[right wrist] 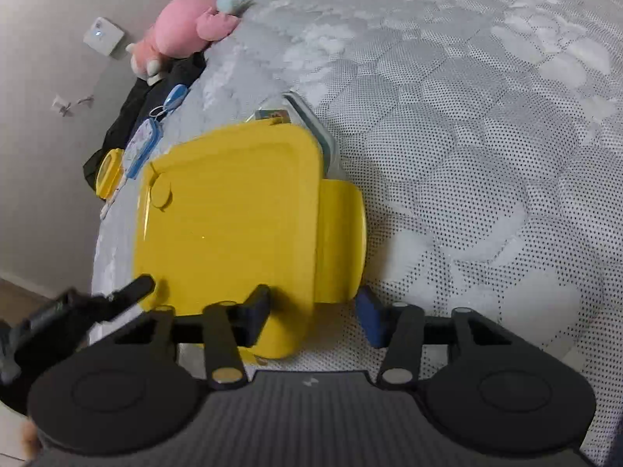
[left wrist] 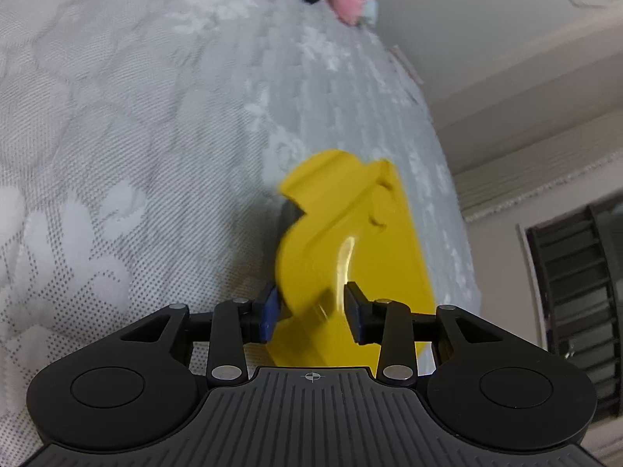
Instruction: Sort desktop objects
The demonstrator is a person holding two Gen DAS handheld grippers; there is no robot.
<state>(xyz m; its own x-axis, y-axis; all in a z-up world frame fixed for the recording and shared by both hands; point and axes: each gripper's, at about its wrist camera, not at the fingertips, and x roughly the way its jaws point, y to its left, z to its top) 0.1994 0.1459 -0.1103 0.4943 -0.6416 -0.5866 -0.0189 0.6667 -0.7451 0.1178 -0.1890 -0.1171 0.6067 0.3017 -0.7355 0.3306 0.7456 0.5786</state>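
A yellow lid (right wrist: 229, 214) is laid over a clear container (right wrist: 311, 124) on the mattress (right wrist: 486, 155). Its near edge is straddled by the right gripper (right wrist: 315, 319), fingers parted, unclamped. Its left clasp is gripped by the left gripper (left wrist: 311, 311). Keychains (right wrist: 144, 144) at ten o'clock remain unsorted.

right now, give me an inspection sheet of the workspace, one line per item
surface: grey quilted mattress with a dotted pattern.
job's things: square yellow plastic lid with side flaps, over a clear container.
clutter: pink plush toy, small yellow case, blue keychain tags and dark cloth at the mattress edge.
grippers: left gripper straddles a lid flap, contact blurred; right gripper has fingers either side of the lid's near corner, not pressing.
cables: nothing seen.
surroundings: pale wall with a white switch box.
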